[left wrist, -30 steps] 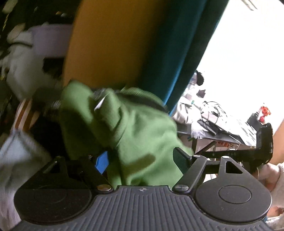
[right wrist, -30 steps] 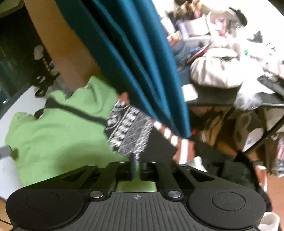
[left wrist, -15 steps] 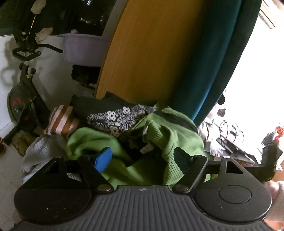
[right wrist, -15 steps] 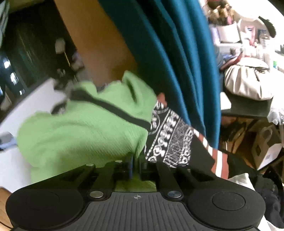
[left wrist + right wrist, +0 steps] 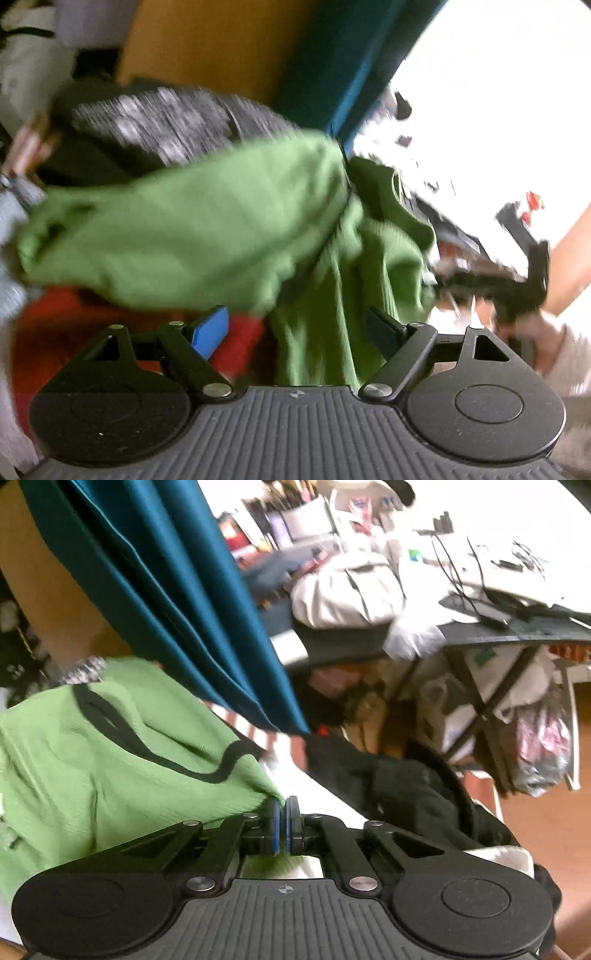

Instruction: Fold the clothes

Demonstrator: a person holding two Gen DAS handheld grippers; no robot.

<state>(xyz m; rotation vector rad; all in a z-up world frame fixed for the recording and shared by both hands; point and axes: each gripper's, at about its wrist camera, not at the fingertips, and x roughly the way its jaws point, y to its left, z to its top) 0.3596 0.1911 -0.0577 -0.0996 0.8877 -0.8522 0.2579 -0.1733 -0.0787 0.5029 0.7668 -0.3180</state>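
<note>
Left wrist view: the left gripper point(image 5: 297, 328) has its jaws spread wide, with one bright green knitted garment with black trim point(image 5: 207, 229) draped between and beyond them, blurred; one red cloth point(image 5: 55, 321) lies at 8 o'clock, one black-and-white patterned cloth point(image 5: 155, 118) at 11 o'clock

Right wrist view: the right gripper point(image 5: 282, 825) has its jaws pressed together, pinching an edge of the green garment point(image 5: 92, 760), which spreads toward 9 o'clock; one teal curtain point(image 5: 177, 590) hangs at 11 o'clock, one black cloth point(image 5: 388, 782) lies at 3 o'clock, one cluttered table point(image 5: 517, 637) at 1 o'clock

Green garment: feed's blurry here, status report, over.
Right gripper shut on green garment. Left gripper open, garment between fingers. Teal curtain close behind.
</note>
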